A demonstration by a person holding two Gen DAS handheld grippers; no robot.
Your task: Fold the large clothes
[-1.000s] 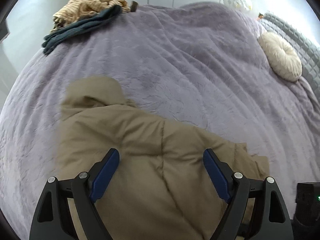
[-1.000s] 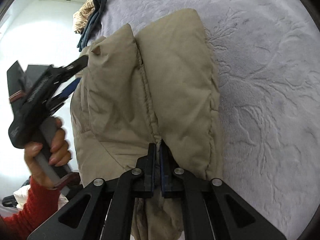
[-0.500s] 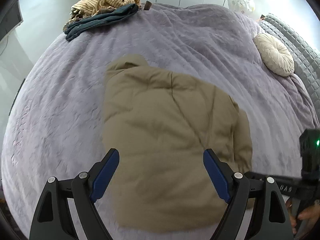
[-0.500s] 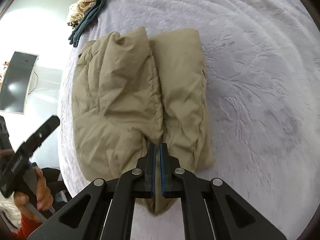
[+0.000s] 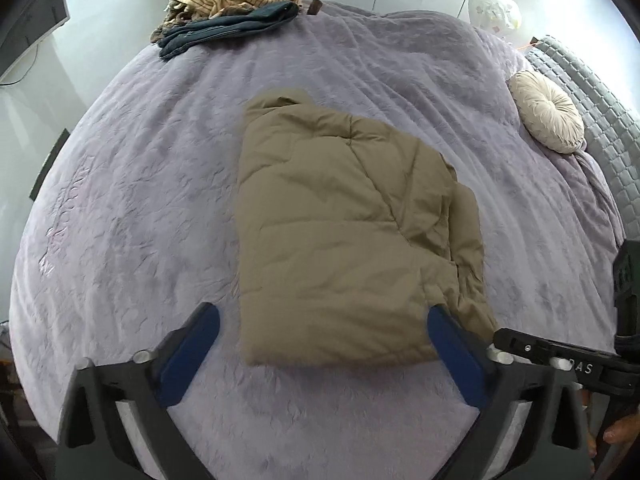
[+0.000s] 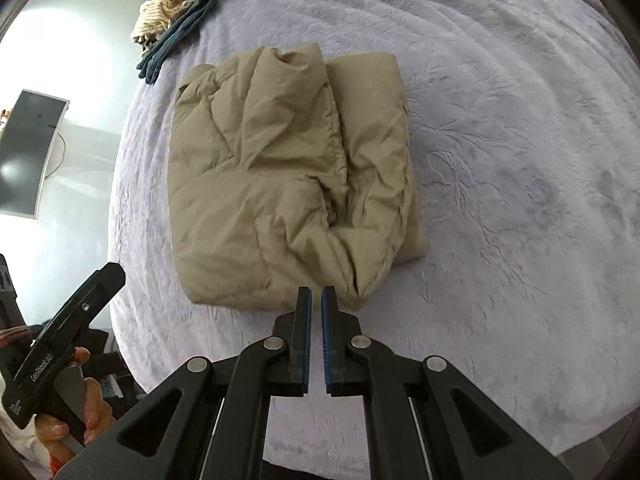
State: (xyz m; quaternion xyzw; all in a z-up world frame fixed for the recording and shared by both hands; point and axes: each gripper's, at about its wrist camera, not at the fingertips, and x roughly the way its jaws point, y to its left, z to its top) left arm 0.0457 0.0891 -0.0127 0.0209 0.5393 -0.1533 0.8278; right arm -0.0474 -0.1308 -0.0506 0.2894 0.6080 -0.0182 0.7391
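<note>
A tan padded jacket (image 5: 344,232) lies folded into a rough rectangle on the lilac bed cover (image 5: 140,200). In the right wrist view the jacket (image 6: 280,168) shows a seam down its middle and a bunched near corner. My left gripper (image 5: 322,314) hovers above the jacket's near edge; its jaws are opening wide and nothing is between them. My right gripper (image 6: 316,292) is shut, its blue pads almost together and empty, just short of the jacket's near corner. Each gripper shows at the edge of the other's view.
A pile of striped and dark blue clothes (image 5: 228,12) lies at the bed's far corner. A round cream cushion (image 5: 546,116) rests by the grey quilted headboard (image 5: 600,120). A dark monitor (image 6: 28,152) stands left of the bed. A hand (image 6: 80,412) holds the left gripper.
Both grippers have lifted and drawn back, so the whole jacket now shows. The right gripper's tips have come off the jacket's near edge. The left jaws have spread wider.
</note>
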